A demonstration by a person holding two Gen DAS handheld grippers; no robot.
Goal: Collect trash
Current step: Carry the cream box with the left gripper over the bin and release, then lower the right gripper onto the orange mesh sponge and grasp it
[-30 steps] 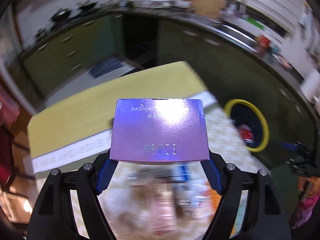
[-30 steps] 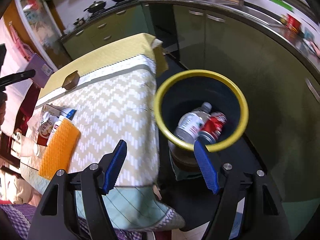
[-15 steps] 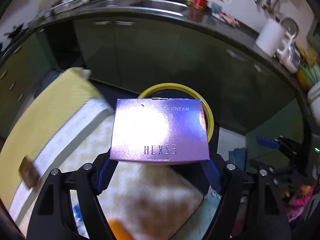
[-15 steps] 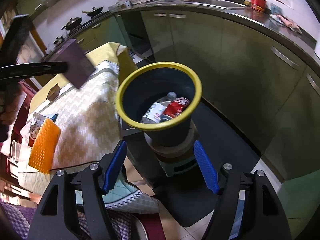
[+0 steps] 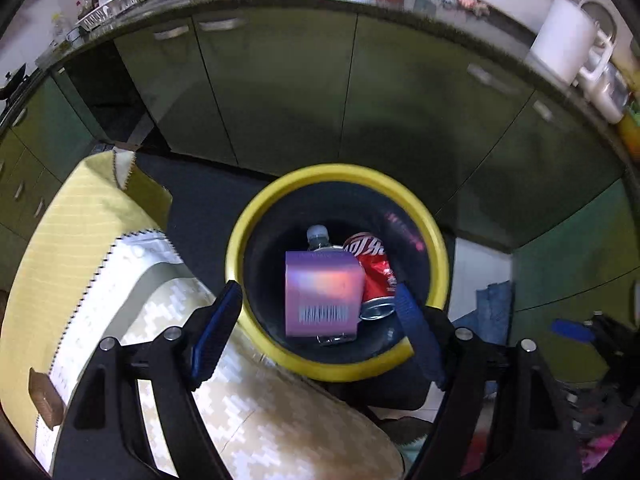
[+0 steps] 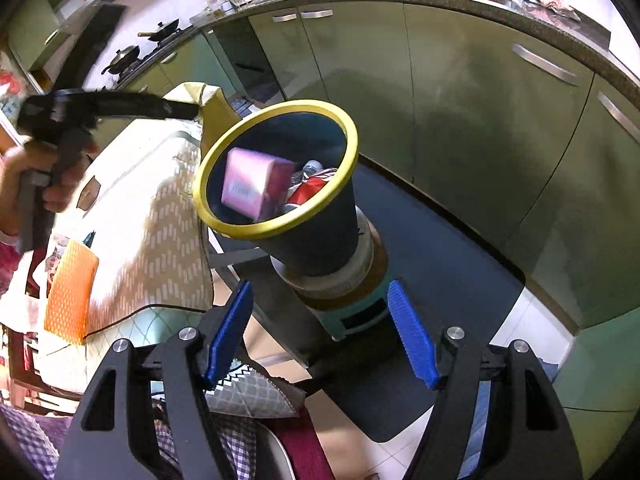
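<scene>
A: Over the yellow-rimmed bin [image 5: 240, 236], left gripper [image 5: 316, 320] hangs pointing down, jaws spread, nothing between the pads.

B: Purple box?

A: Purple box [image 5: 322, 292] is inside the bin, barcode side up, on top of a clear bottle [image 5: 317, 236] and touching a red can [image 5: 374, 270]. Slightly blurred.

B: Right gripper?

A: Right gripper [image 6: 320, 332] spread too, empty, near the bin's base. Its view shows the box [image 6: 250, 186] leaning inside the bin [image 6: 280, 228], and a hand [image 6: 28, 180] gripping the left tool's handle.

B: Table?

A: Table [image 6: 160, 240] just beside the bin, zigzag cloth; orange sponge [image 6: 70, 288] on its near edge.
</scene>
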